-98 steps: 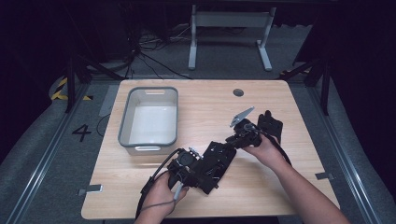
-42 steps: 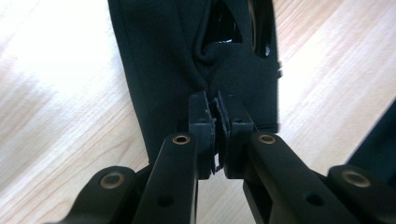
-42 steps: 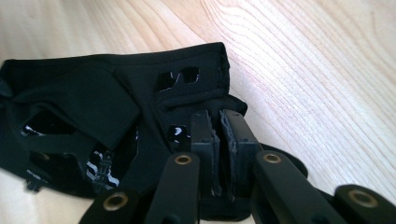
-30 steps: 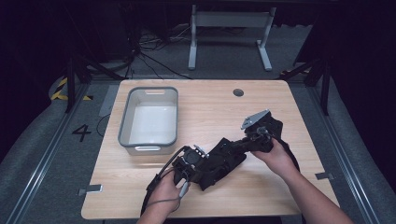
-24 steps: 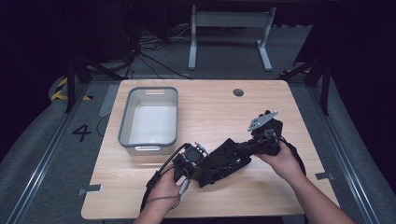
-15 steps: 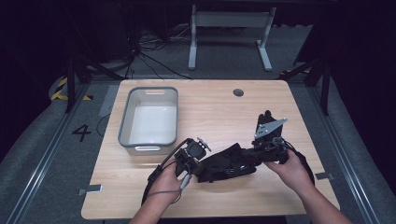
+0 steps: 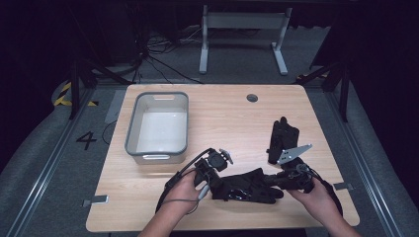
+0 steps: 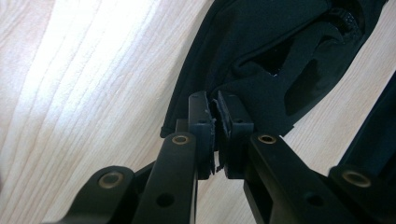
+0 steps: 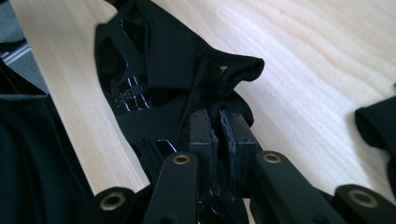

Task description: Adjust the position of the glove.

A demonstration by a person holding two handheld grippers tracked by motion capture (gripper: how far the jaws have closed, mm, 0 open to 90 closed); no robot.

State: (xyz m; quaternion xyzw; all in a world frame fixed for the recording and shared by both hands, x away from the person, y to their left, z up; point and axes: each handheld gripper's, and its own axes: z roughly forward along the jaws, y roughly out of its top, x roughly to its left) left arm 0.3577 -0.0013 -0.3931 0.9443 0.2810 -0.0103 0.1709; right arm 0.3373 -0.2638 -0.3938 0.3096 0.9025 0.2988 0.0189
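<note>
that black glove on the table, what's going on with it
A person holds a gripper in each hand, and both are clamped on one black glove lying on the wooden table: the left gripper pinches one end, the right gripper the other. A second black glove lies apart, farther back. The grey bin holds nothing.

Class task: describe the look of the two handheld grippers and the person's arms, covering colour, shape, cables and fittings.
Both grippers are black: the left gripper and the right gripper. Each has two flat-padded jaws on linkage arms with brass-coloured rivets. A grey three-cornered plate tops the right one. A dark cable loops from the left. The forearms are bare, with no sleeves.
</note>
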